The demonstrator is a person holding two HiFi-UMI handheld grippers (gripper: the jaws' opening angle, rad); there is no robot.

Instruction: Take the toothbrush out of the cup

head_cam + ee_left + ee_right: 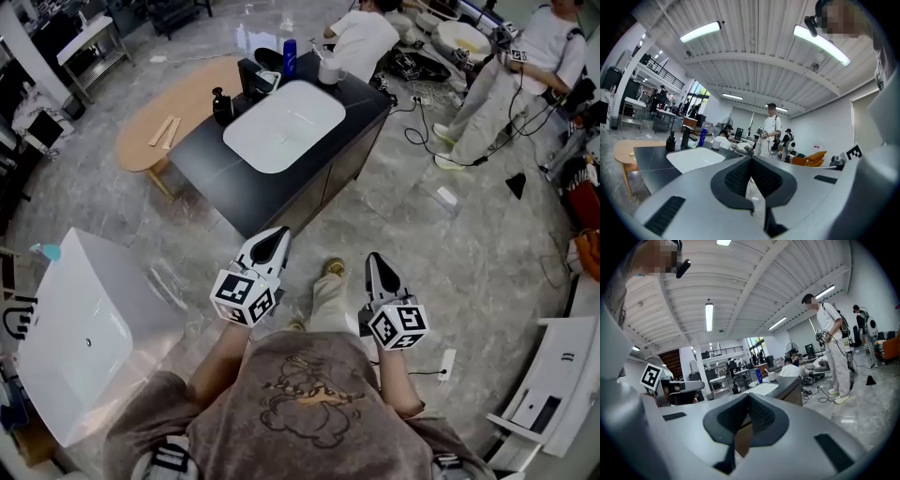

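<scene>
Standing well apart from the dark counter (216,169), the person is holding left gripper (276,236) and right gripper (376,260) pinched together, empty. The cup (328,69) with the toothbrush (767,371) is sitting upper middle of the head view. One gripper likely should be opening early, then pinching the handle above the rim.

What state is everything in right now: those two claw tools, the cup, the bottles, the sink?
left gripper: shut, nothing between its jaws.
right gripper: shut, empty too.
cup: upright at the far corner of the counter, untouched; contents too small to tell.
blue bottle: upright.
black dispenser: upright beside the basin.
basin: empty.
</scene>
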